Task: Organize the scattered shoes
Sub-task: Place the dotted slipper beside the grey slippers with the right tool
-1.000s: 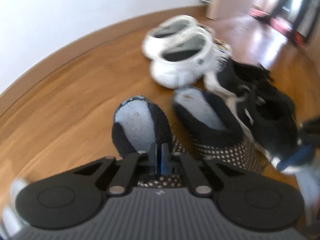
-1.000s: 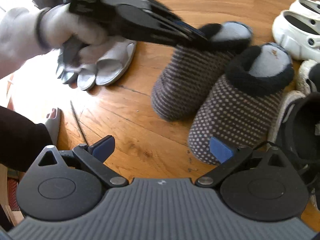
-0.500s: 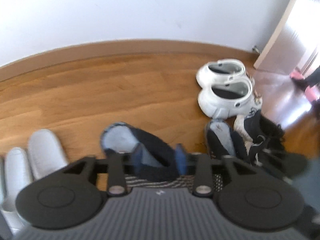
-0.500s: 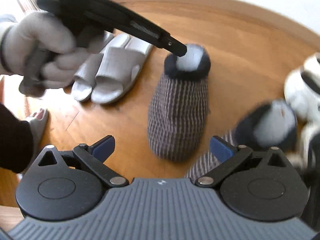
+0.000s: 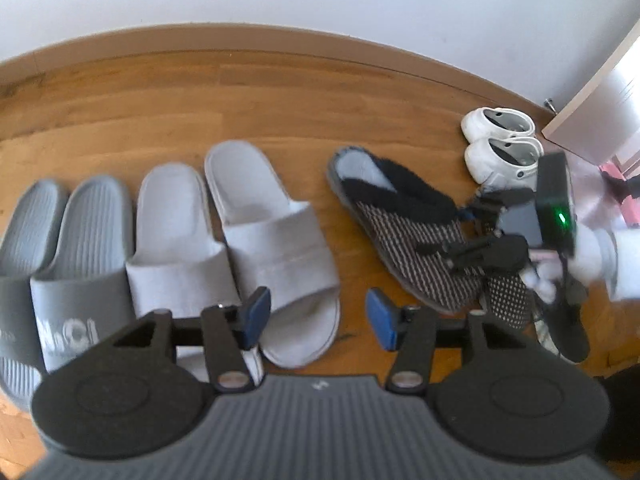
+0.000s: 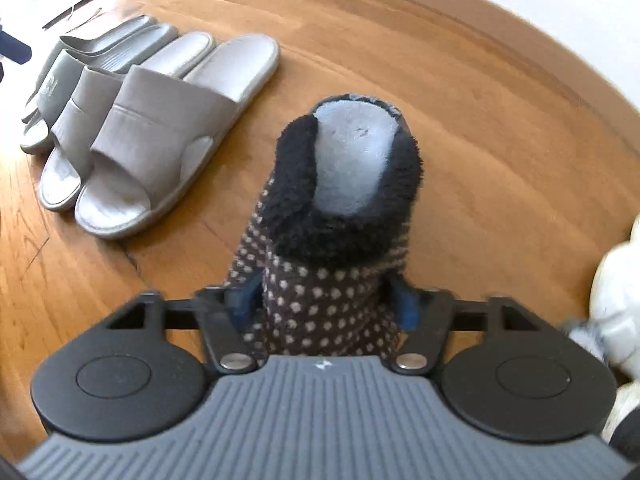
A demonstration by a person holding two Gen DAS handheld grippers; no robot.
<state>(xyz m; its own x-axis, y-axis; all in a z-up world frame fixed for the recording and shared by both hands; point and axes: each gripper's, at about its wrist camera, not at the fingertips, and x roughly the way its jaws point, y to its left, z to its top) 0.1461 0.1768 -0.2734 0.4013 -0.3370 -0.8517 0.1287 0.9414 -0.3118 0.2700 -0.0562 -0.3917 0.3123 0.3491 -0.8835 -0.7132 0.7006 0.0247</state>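
A dotted slipper with a black fuzzy collar lies on the wooden floor, right of the light grey slides. My left gripper hangs over the toe of the nearest slide; its jaws are opening and nothing is between them. My right gripper reaches in from the right, over a patch of the second dotted slipper. In the right wrist view my right gripper is closing on that dotted slipper. Both blue pads touch its sides near the toe.
Dark grey slides stand left of the light grey pair. White clogs sit by a door at the far right. A skirting board and white wall run behind the row. A gloved hand holds the right gripper.
My left gripper let go of the first dotted slipper, opened and swung left toward the slides. My right gripper moved onto the other dotted slipper and closed from wide open.
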